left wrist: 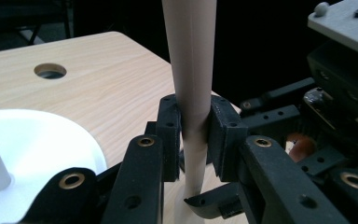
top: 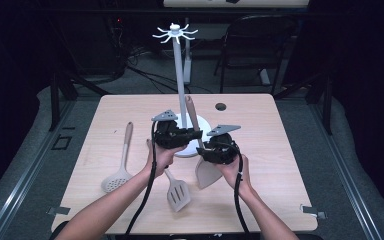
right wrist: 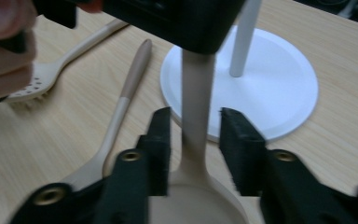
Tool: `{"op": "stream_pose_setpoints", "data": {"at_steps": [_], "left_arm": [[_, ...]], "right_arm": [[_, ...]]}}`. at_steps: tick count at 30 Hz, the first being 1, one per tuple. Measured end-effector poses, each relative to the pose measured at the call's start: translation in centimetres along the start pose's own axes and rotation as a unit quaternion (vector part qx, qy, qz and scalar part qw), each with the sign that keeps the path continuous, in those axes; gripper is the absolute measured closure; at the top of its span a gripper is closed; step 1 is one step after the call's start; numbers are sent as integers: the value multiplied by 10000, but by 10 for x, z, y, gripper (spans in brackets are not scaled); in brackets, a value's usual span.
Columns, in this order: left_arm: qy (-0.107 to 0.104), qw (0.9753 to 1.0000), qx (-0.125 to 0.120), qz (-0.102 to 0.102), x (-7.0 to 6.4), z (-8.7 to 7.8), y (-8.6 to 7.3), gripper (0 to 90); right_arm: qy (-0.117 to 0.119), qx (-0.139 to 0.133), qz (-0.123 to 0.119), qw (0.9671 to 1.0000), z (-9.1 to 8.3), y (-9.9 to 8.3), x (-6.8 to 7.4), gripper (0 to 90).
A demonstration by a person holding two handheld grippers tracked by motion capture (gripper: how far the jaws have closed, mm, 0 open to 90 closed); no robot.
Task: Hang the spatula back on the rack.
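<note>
Now a beige spoon (top: 206, 170) is held tilted near the middle of the table (top: 280, 165), its handle clamped between the closed jaws of the left gripper (left wrist: 195, 135), just in front of the white stand (top: 181, 75) whose round base (right wrist: 279, 88) lies beside it. Lower on the same handle, the right gripper (right wrist: 196, 140) is set with its jaws apart on either side, not touching it. Towards the table's left edge a skimmer (top: 118, 176) is laid, and a slotted turner (top: 177, 192) near the front edge.
</note>
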State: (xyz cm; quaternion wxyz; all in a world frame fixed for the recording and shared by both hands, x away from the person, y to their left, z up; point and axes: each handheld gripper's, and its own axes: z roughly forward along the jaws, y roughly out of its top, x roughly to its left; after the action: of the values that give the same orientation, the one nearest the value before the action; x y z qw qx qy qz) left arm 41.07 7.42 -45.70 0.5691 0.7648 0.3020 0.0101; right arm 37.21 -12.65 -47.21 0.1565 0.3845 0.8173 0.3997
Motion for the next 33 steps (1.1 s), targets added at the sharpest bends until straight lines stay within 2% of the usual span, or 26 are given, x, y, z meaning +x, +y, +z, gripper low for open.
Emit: {"op": "stream_pose_setpoints", "data": {"at_steps": [3, 7, 10, 11, 14, 16, 22, 30, 33], "left_arm": [[-30, 10000, 13, 55, -3, 1, 3, 769], [51, 9994, 35, 342, -10, 1, 9, 772], [128, 9982, 54, 590, -14, 1, 15, 773], [166, 9975, 88, 683, -15, 1, 17, 773], [204, 9969, 94, 750, -16, -1, 23, 772], [226, 9967, 84, 779, -15, -2, 26, 772], [311, 9960, 128, 825, -11, -3, 33, 772], [416, 9949, 115, 909, -7, -6, 45, 771], [466, 9941, 159, 970, -6, -7, 50, 771]], "right_arm": [[-27, 57, 59, 10000, -5, -4, -4, 391], [-30, 30, 112, 9999, -10, -10, -9, 221], [-64, 8, 69, 10000, -18, -14, -15, 145], [-86, 8, 34, 10000, -20, -15, -16, 144], [-164, -8, -46, 9999, -25, -19, -22, 121], [-147, -25, 69, 9999, -26, -21, -27, 106], [-114, 90, 83, 9999, -24, -23, -33, 105], [-115, 108, 171, 9997, -21, -25, -38, 100], [-91, 204, 176, 9996, -20, -25, -40, 100]]}}
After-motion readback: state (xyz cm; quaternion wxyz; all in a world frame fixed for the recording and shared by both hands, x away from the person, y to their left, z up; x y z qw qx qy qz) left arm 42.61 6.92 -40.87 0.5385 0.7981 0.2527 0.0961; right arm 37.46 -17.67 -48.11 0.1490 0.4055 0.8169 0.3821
